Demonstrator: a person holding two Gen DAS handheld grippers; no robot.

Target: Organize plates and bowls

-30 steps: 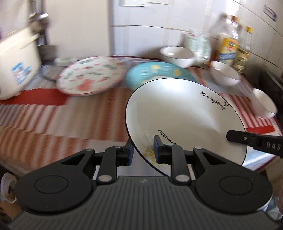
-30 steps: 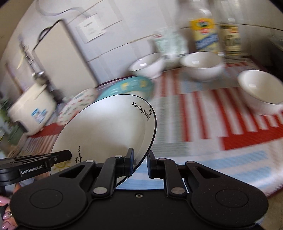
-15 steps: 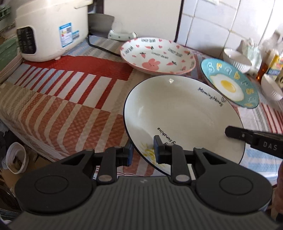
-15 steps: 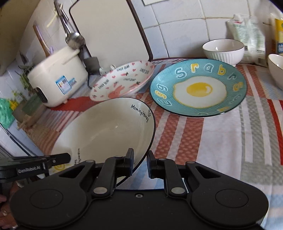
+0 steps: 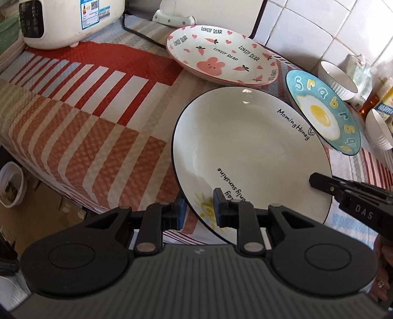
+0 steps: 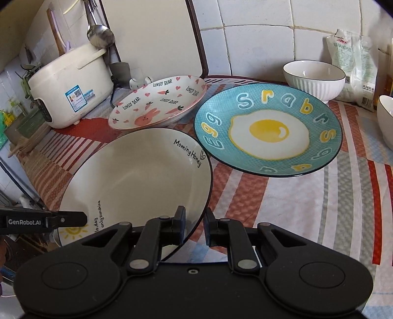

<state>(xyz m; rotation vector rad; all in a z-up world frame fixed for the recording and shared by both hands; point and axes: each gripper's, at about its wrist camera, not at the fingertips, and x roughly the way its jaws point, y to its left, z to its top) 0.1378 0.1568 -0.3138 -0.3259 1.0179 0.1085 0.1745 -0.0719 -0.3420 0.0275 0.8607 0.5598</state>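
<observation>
A white plate [image 5: 250,152] with a black rim and "Morning Honey" lettering is held above the striped cloth by both grippers. My left gripper [image 5: 198,208] is shut on its near rim. My right gripper [image 6: 195,222] is shut on its right rim, and the plate [image 6: 137,176] fills that view's left. Behind it lie a pink rabbit plate [image 5: 221,56] [image 6: 159,103] and a blue egg plate [image 5: 324,112] [image 6: 267,132]. A white ribbed bowl [image 6: 314,78] [image 5: 336,78] stands at the back right.
A white rice cooker [image 6: 68,88] [image 5: 68,19] stands at the back left by the tiled wall. Another white bowl [image 5: 379,132] [image 6: 385,120] sits at the far right near bottles and a food bag [image 6: 353,63]. The counter's front edge [image 5: 61,191] drops off at the left.
Both grippers have carried the white plate to the left, from in front of the bowls and bottles to in front of the rabbit and egg plates. Both stay shut on it.
</observation>
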